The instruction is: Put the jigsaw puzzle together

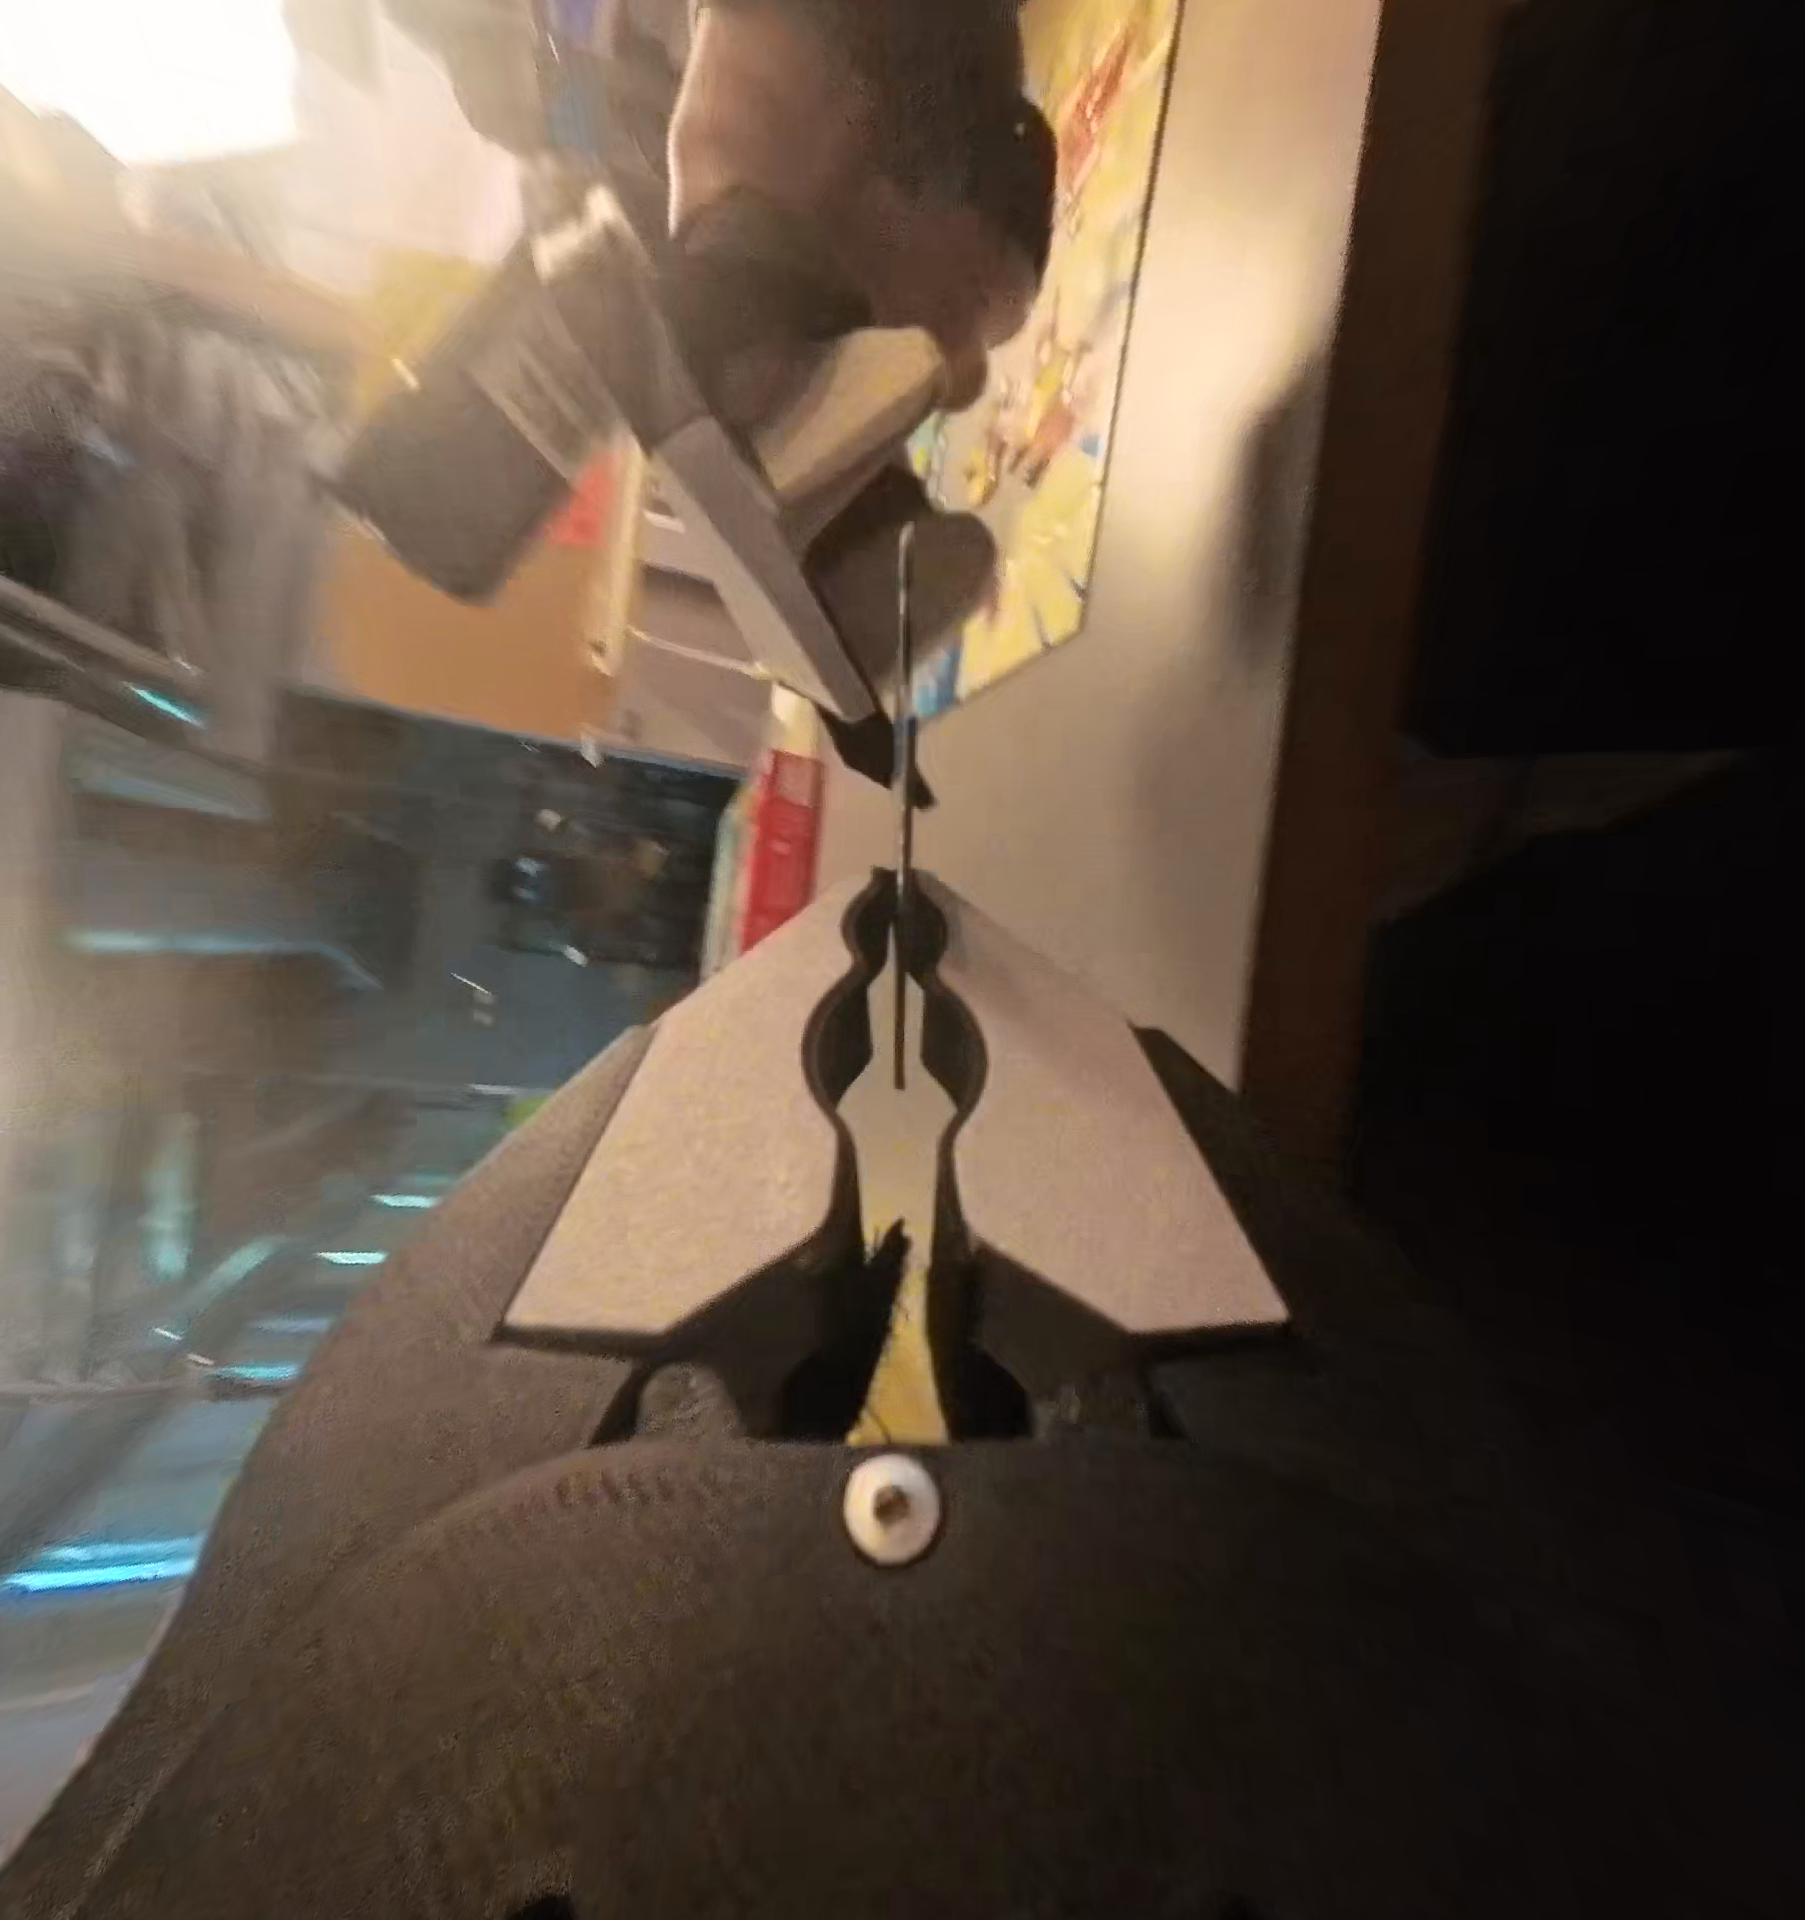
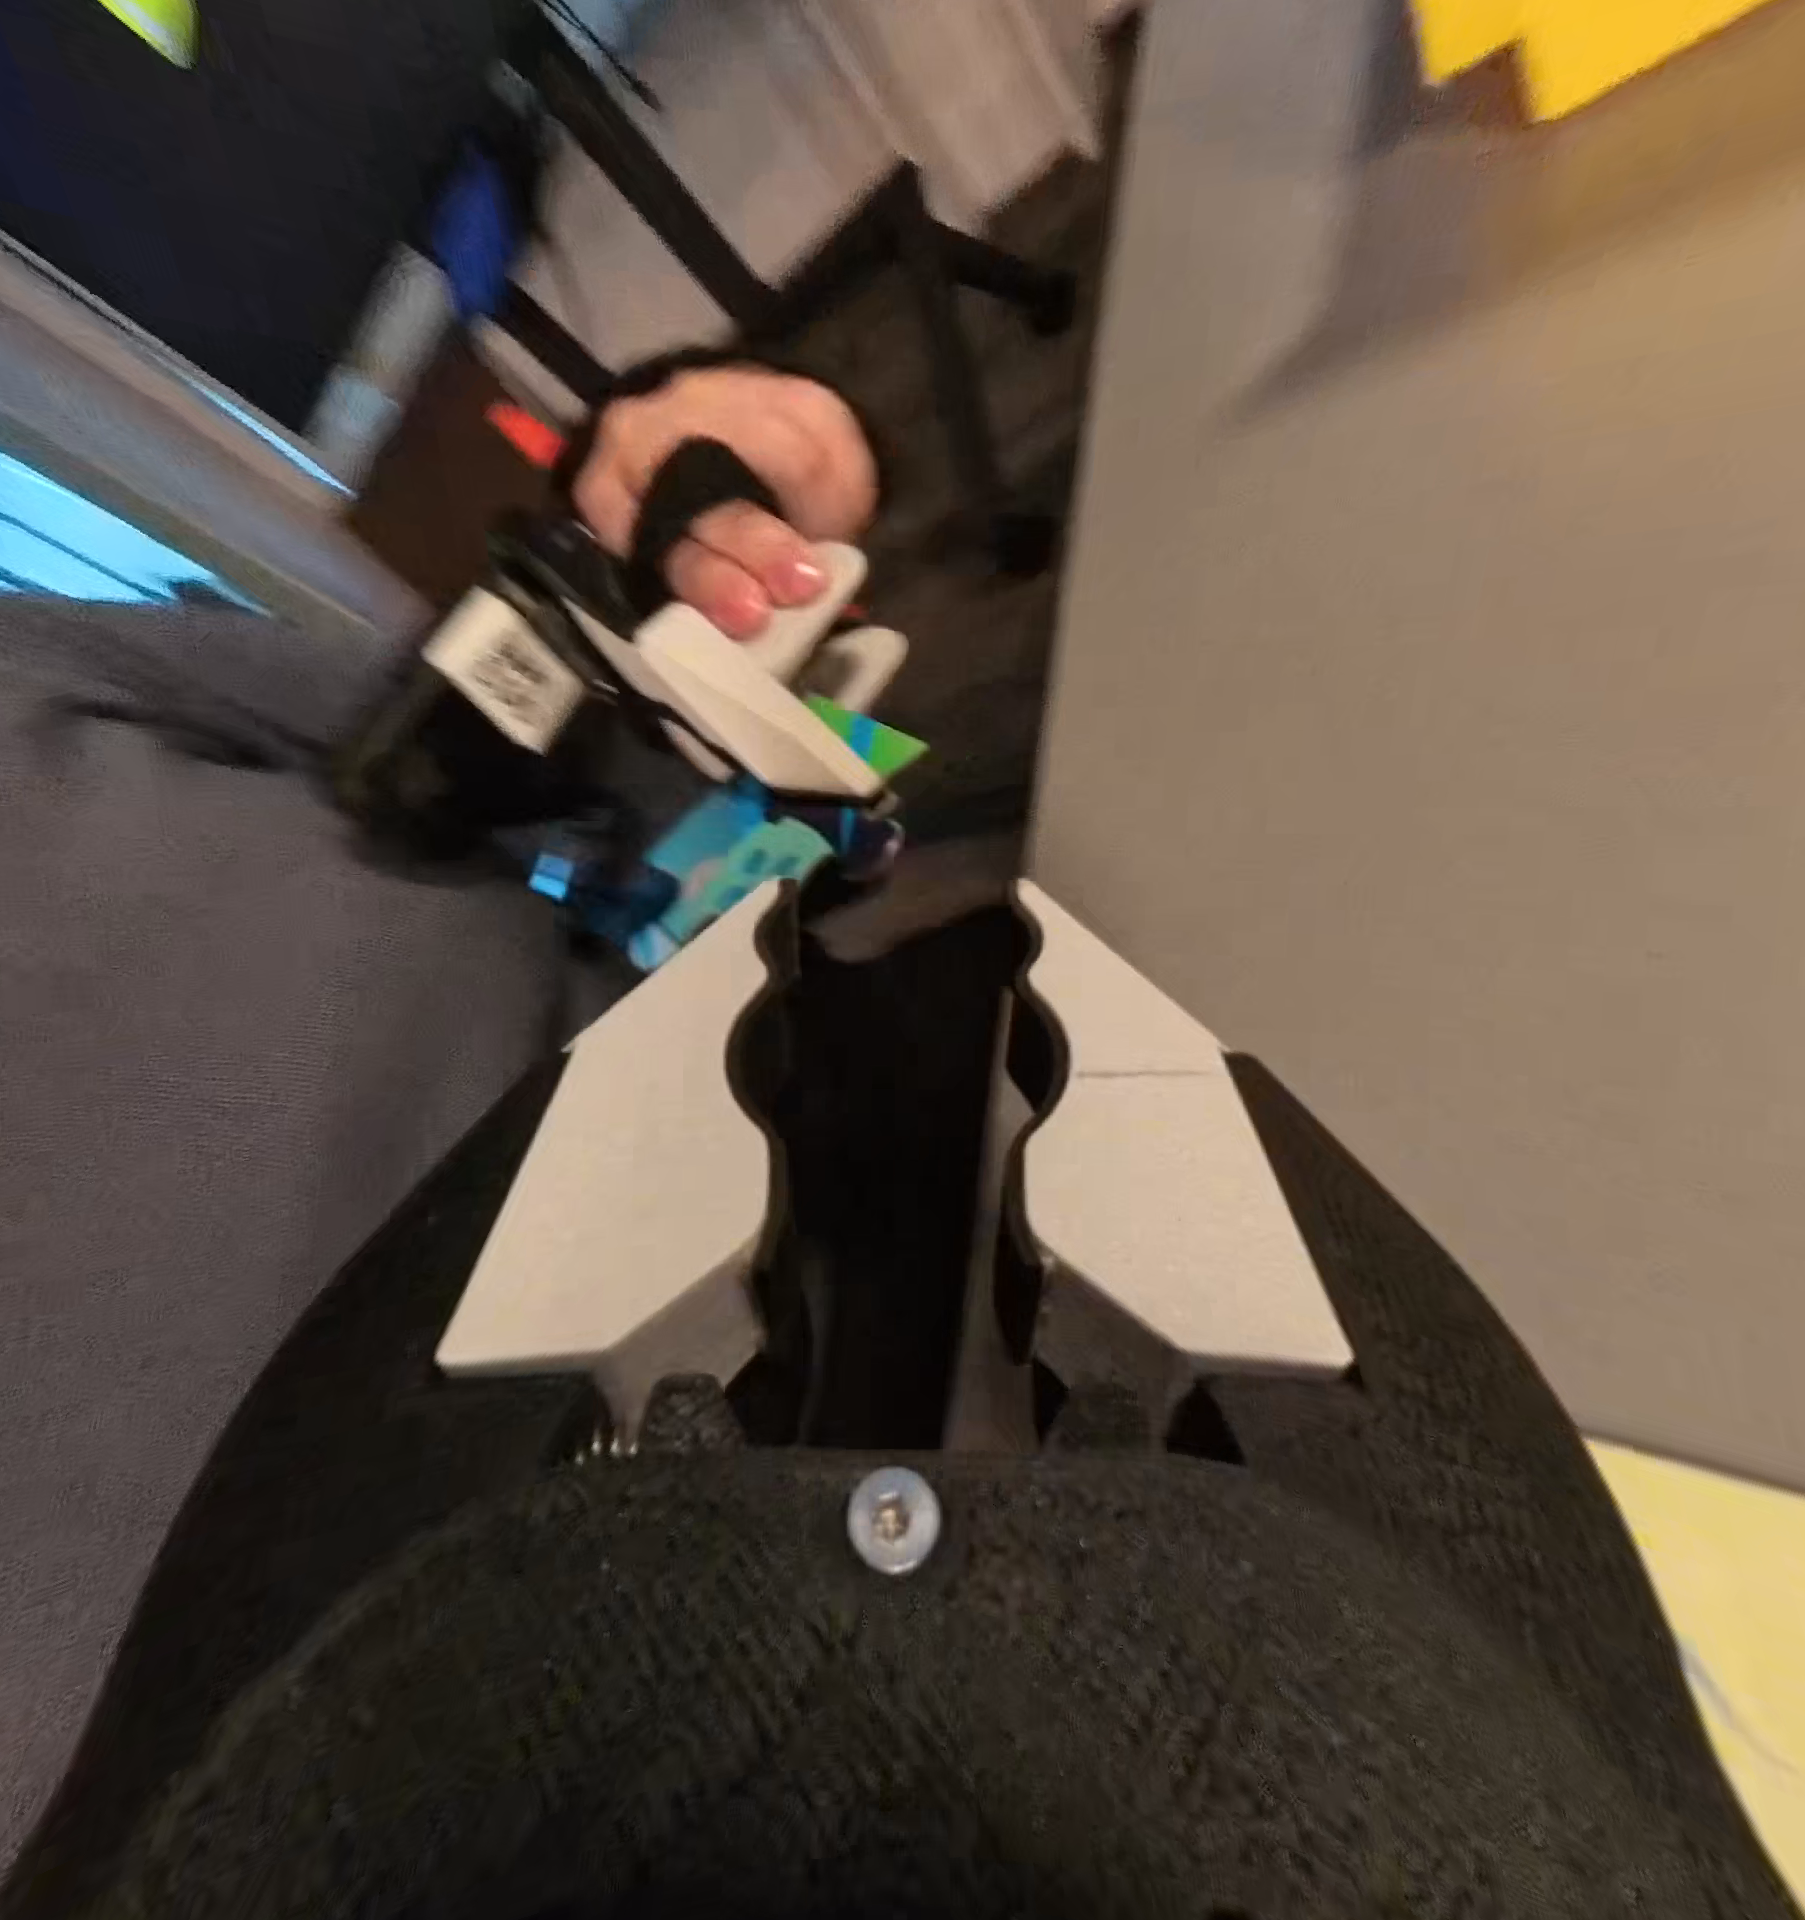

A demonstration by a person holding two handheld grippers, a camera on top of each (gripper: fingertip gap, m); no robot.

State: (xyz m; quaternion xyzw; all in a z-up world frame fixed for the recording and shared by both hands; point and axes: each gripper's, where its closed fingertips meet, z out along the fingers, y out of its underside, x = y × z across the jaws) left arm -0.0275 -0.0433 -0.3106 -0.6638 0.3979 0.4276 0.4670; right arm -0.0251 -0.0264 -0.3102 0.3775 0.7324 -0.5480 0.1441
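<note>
My left gripper (image 1: 900, 883) is shut on a thin card (image 1: 906, 831), which I see edge-on as a dark line running forward from between the pads. In the right wrist view the same card (image 2: 742, 842) shows a blue, teal and green printed face, pinched in the left gripper (image 2: 872, 800), which a hand (image 2: 732, 468) holds. My right gripper (image 2: 903, 894) is open, with its pads apart and nothing pressed between them. The card sits just beyond its left fingertip. In the left wrist view the right gripper (image 1: 903, 769) hovers at the card's far part with its fingers on either side.
A yellow poster (image 1: 1064, 416) hangs on the pale wall beside a brown door frame (image 1: 1334, 623). A red box (image 1: 784, 831) stands farther back. A grey fabric surface (image 2: 202, 935) lies to the left, a grey upright panel (image 2: 1397, 727) to the right. The surroundings are motion-blurred.
</note>
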